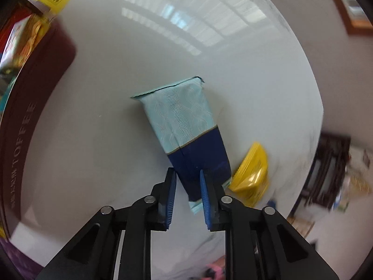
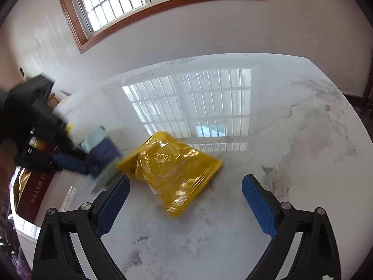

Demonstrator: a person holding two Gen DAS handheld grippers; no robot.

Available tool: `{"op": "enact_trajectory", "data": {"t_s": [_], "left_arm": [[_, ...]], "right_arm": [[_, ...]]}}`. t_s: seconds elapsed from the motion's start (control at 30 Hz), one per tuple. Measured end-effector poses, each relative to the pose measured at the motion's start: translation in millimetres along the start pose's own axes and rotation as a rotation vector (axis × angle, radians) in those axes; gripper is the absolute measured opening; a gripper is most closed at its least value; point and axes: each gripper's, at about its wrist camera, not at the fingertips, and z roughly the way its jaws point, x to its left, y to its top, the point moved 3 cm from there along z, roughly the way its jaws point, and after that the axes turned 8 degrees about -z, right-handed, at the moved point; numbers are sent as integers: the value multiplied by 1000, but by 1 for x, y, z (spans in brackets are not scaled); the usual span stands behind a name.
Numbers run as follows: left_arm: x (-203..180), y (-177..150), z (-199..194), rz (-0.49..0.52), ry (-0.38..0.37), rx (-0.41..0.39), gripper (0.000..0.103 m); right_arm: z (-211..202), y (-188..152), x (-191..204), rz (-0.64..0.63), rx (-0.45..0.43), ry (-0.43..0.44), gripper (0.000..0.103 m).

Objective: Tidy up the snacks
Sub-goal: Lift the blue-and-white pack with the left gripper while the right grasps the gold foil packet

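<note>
Two snack packets lie on our white marble table (image 2: pixel 291 140): our left gripper (image 1: pixel 188 186) is clamped on the dark-blue end of a blue and pale-teal packet (image 1: pixel 184 126). Just beside it lies a yellow packet (image 2: pixel 172 170), before our right gripper (image 2: pixel 185 198), whose jaws gape wide, grasping nothing.

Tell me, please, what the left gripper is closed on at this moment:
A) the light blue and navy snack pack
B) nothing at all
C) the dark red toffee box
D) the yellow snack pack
A: the left gripper has its blue pads either side of the navy end of the light blue and navy snack pack, while the yellow snack pack lies beside it on the table.
</note>
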Motion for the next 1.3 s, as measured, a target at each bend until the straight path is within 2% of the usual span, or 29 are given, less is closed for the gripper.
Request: {"op": "enact_trajectory", "data": {"t_s": [0.13, 0.2, 0.3, 0.37, 0.4, 0.43, 0.47, 0.53, 0.67, 0.77, 0.87, 0.93, 1.0, 1.07, 1.13, 1.17, 1.2, 1.23, 1.3], "left_arm": [[19, -12, -7, 95, 36, 37, 16], [25, -9, -8, 99, 52, 42, 16], [24, -5, -19, 125, -47, 66, 16], [12, -4, -30, 152, -101, 32, 19], [7, -4, -36, 164, -89, 0, 28], [2, -1, -37, 154, -42, -24, 38], [2, 2, -34, 118, 0, -22, 53], [5, 1, -26, 69, 5, -16, 53], [-10, -5, -15, 128, 88, -3, 55], [-20, -1, -5, 126, 168, -26, 56], [-36, 6, 10, 116, 209, -34, 56], [-45, 6, 16, 124, 224, -37, 62], [-46, -3, 18, 129, 239, -32, 76], [-49, -8, 18, 123, 273, -56, 77], [-48, -14, 21, 150, 346, -82, 76], [-48, -18, 21, 198, 381, -95, 70], [-48, -23, 20, 236, 406, -103, 52], [-45, -27, 16, 267, 397, -104, 51], [-37, -32, 12, 280, 329, -72, 51]], "right_arm": [[2, -8, 16, -87, 51, -18, 98], [1, -10, 22, -112, 54, -38, 98], [-9, -11, 18, -91, 11, -38, 98], [-18, -12, 11, -59, -30, -15, 100], [-19, -11, 9, -45, -37, -6, 100], [-18, -9, 7, -33, -40, 2, 100], [-18, -8, 6, -24, -44, 5, 100], [-16, -6, 7, -26, -45, 6, 100], [-21, -6, 3, -2, -69, 29, 100], [-25, -7, -2, 16, -91, 49, 100], [-29, -7, -3, 21, -111, 66, 100], [-30, -8, -4, 28, -122, 73, 100], [-32, -8, -5, 36, -133, 79, 100], [-31, -8, -6, 42, -137, 77, 100], [-31, -8, -6, 47, -137, 72, 100], [-30, -8, -6, 47, -135, 69, 100], [-30, -7, -5, 46, -133, 66, 100], [-29, -7, -5, 45, -129, 62, 100], [-27, -7, -4, 39, -117, 48, 100]]}}
